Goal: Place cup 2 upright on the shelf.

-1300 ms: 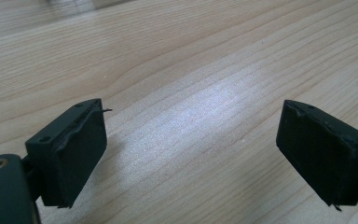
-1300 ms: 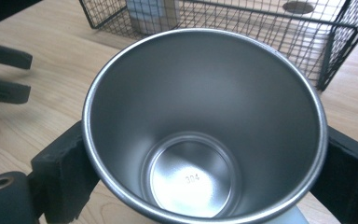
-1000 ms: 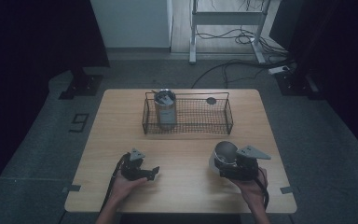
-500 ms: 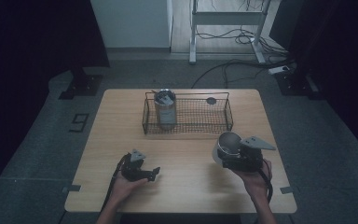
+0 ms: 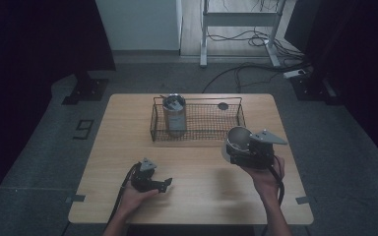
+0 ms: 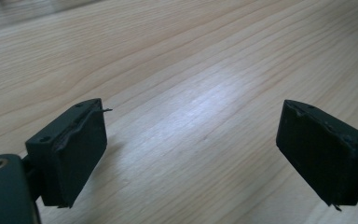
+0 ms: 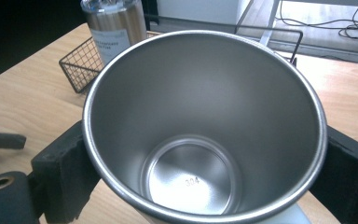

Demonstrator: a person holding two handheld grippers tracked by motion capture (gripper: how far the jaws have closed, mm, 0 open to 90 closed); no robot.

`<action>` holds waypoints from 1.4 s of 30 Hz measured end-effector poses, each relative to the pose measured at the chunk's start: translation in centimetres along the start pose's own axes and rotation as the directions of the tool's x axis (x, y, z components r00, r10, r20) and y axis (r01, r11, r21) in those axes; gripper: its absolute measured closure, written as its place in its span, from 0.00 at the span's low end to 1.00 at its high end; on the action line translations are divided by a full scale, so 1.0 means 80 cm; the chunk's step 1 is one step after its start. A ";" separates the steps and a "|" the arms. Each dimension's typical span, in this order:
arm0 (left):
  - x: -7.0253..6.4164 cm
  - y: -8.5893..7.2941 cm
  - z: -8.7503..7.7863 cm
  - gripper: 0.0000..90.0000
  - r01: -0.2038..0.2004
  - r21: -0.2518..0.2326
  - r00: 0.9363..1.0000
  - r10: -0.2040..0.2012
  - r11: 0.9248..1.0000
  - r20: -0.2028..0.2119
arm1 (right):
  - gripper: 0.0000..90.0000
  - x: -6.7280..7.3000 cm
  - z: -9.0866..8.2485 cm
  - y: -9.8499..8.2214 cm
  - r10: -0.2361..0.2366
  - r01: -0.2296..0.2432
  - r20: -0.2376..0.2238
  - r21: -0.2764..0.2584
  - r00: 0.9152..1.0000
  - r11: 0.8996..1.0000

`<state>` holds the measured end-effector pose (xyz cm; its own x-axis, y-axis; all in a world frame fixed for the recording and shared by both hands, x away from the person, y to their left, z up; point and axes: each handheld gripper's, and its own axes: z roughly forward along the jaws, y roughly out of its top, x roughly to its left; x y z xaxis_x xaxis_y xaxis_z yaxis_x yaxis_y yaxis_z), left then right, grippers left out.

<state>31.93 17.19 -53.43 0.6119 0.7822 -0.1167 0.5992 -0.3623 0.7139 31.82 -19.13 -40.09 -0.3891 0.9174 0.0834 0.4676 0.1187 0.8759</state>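
Two grippers: the left gripper [image 5: 153,180] lay low on the pale wooden table [image 5: 128,142]; the right gripper [image 5: 248,150] was held up in the air.
Change: the right gripper had gone up and nearer the black wire basket [image 5: 197,129] than a second before; the left one had stayed put.
Cup: the shiny round steel cup [image 7: 205,126] sat clamped between the right jaws, mouth open toward the camera, tipped toward the basket in the high view.
Left jaws: apart, with bare wood between them.
Basket: near the table's far edge, a tall shiny metal can with a label [image 5: 174,115] stood in its left end.
Hard to see: the cup's outside bottom was cut off.
Room: the basket's right part and the table middle were free.
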 end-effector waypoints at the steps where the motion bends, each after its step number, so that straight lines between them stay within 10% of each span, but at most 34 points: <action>1: -0.001 0.001 -0.001 0.10 -0.002 -0.005 1.000 0.002 1.000 0.001 | 0.08 0.000 0.001 0.005 0.003 -0.003 0.003 -0.002 1.000 1.000; 42: 0.004 0.007 -0.011 0.11 0.012 -0.040 1.000 -0.012 0.999 0.010 | 0.08 -0.025 0.051 0.085 0.023 -0.023 0.035 0.009 0.999 1.000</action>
<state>32.04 17.71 -52.41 0.6100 0.7813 -0.1321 0.5857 -0.3323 0.7393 39.03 -18.63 -36.26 -0.3500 0.9327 0.0863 0.4831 0.1008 0.8697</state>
